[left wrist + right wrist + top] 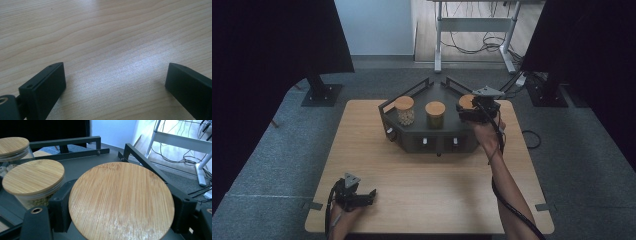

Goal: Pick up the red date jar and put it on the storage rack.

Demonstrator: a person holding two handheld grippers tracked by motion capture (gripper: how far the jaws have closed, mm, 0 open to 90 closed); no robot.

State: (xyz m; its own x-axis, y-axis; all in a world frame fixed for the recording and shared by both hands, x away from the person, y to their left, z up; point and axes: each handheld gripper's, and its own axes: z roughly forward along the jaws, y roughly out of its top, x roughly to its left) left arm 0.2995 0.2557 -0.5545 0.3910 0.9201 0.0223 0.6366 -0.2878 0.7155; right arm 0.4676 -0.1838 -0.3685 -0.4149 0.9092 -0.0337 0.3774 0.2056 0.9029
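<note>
Bamboo fills our right gripper view: the lid of the right-hand jar sits between the two black jaws, which press against its rim, so we judge the right gripper to be clamped on the jar at the right end of the dark rack. The step looks like grasping; next we would lift straight up, since the rack's rail runs just behind and the middle jar stands near on the left. Our left gripper rests wide apart on the near-left tabletop, with plenty of open room between.
</note>
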